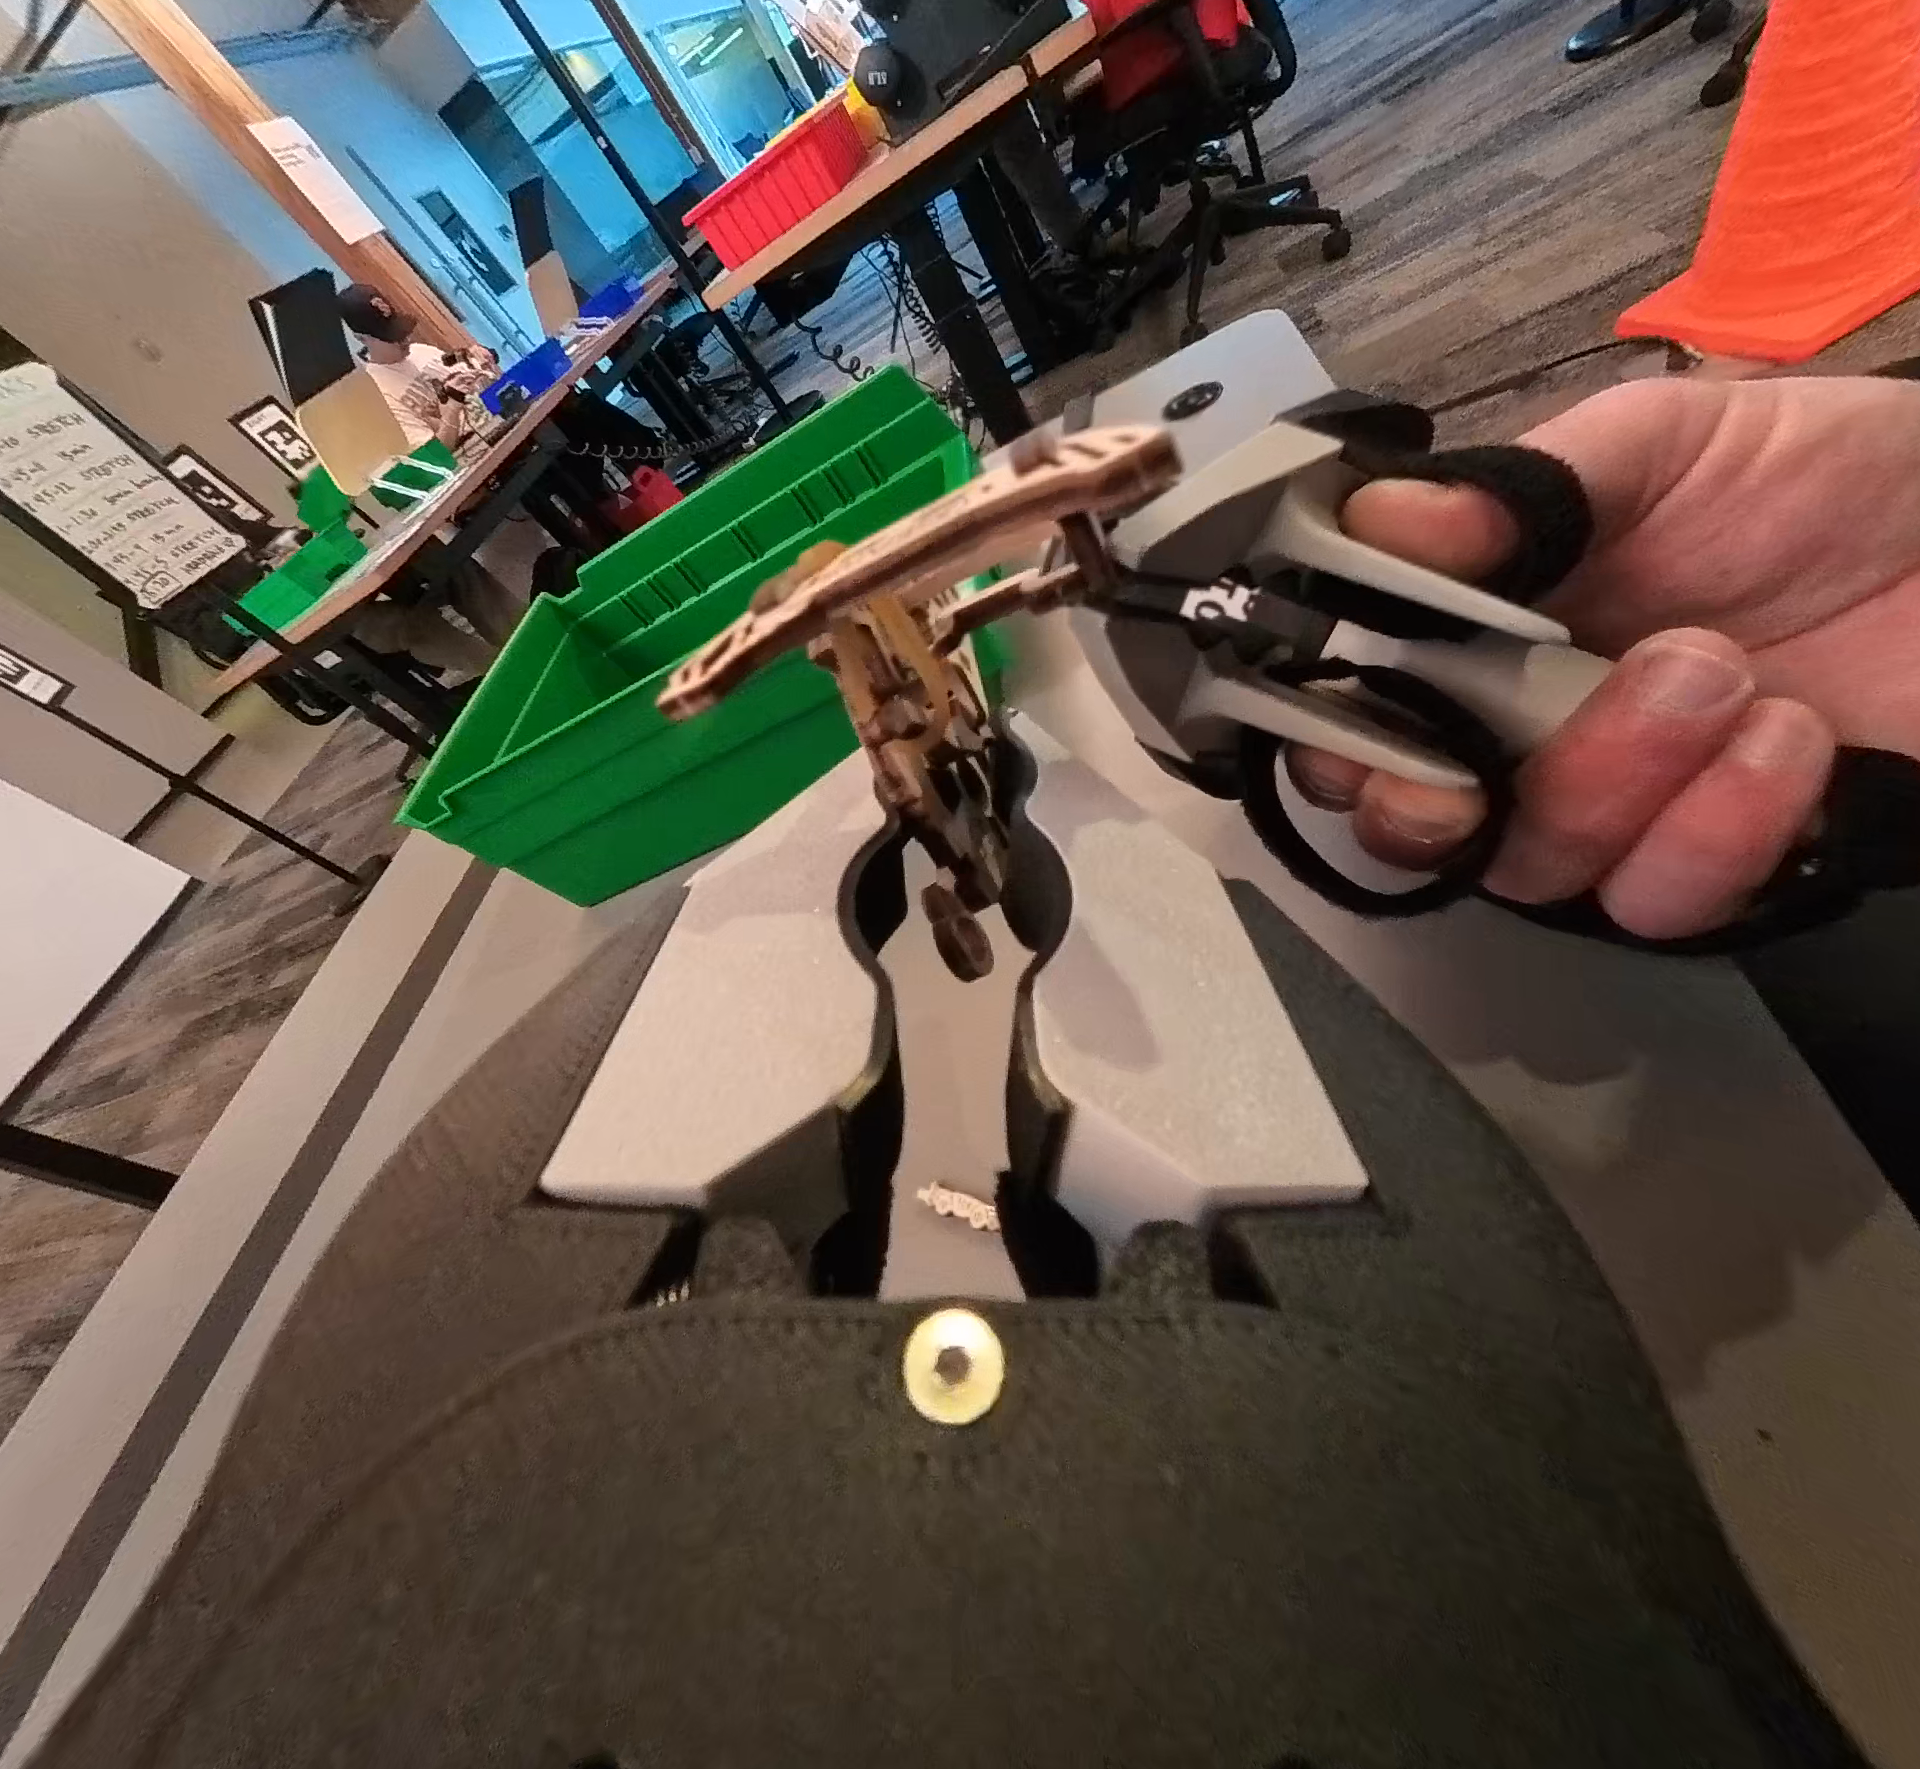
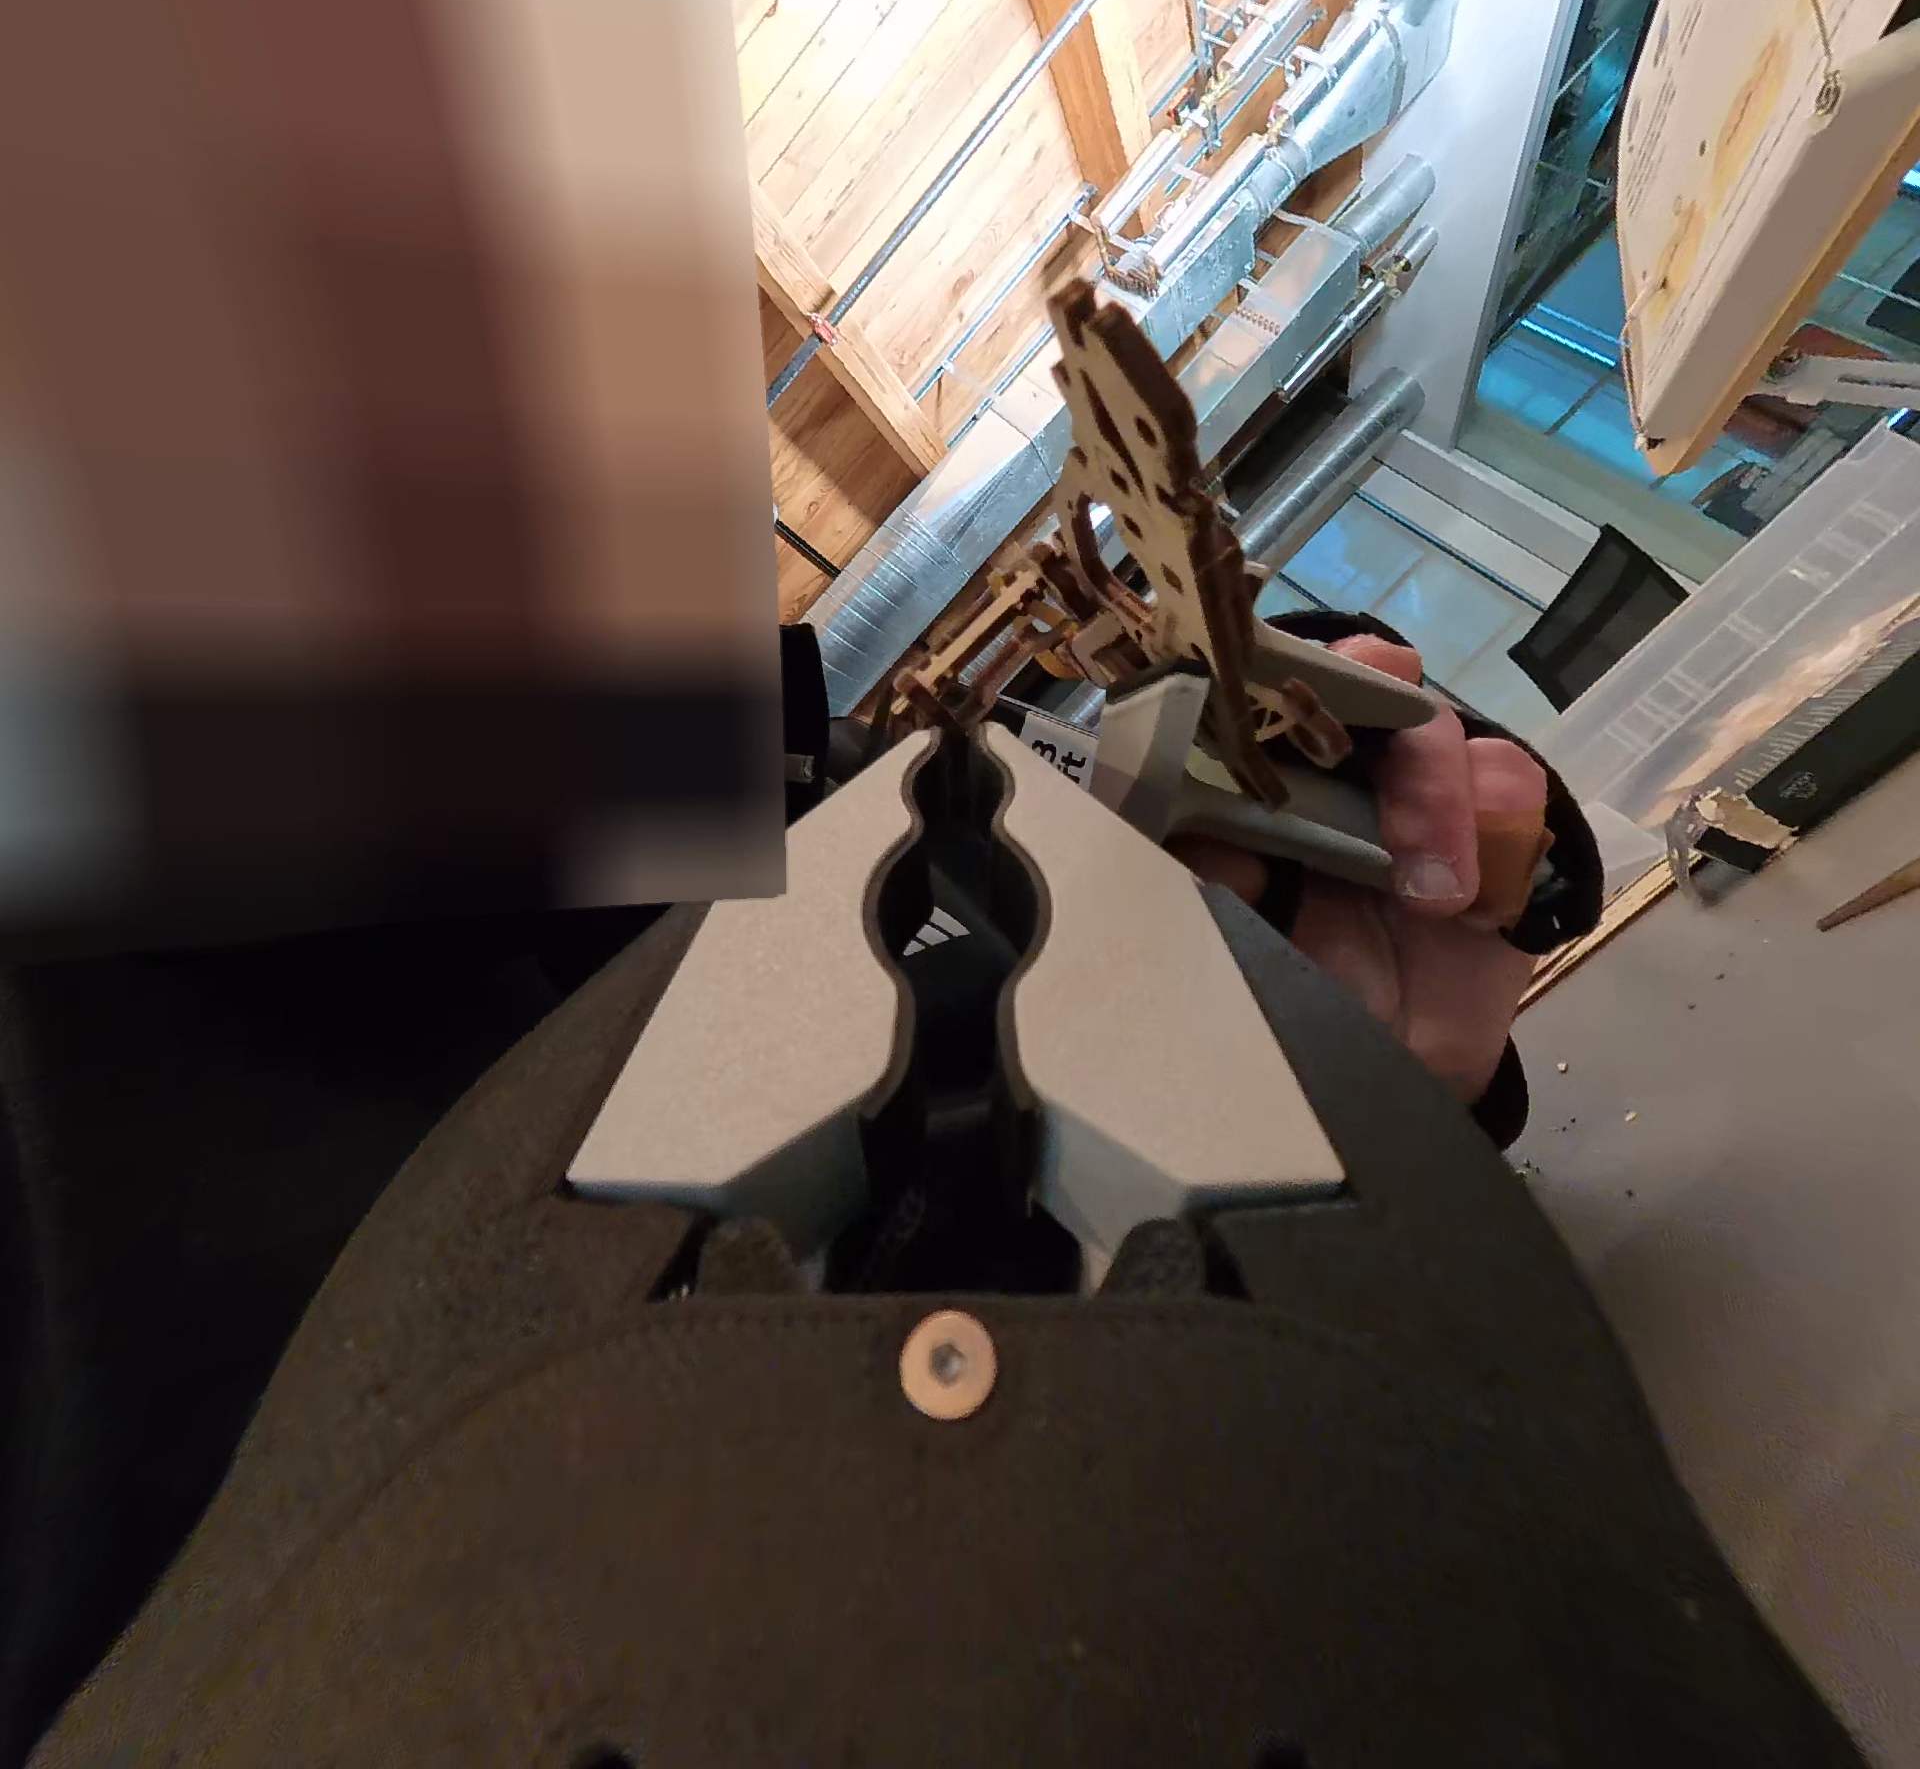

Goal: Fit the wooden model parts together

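Observation:
The wooden model [image 1: 914, 556] is a flat wing-like plate with a small mechanism and dark wheels hanging under it. It is held in the air above the grey table [image 1: 1808, 1387]. My left gripper [image 1: 956, 846] is shut on the model's lower wheel part. My right gripper [image 1: 1091, 576] comes in from the right in a hand and grips the model's other end. In the right wrist view the model [image 2: 1143, 514] stands upright. My right gripper [image 2: 956, 743] is shut on its thin end, and the left gripper [image 2: 1226, 743] holds it from behind.
A green bin [image 1: 675, 680] stands on the table just behind the model. An orange cone [image 1: 1818, 109] is at the far right. Desks with a red bin [image 1: 779, 181] and a seated person lie beyond. A clear plastic box [image 2: 1766, 628] and wood crumbs [image 2: 1621, 1137] are on the table.

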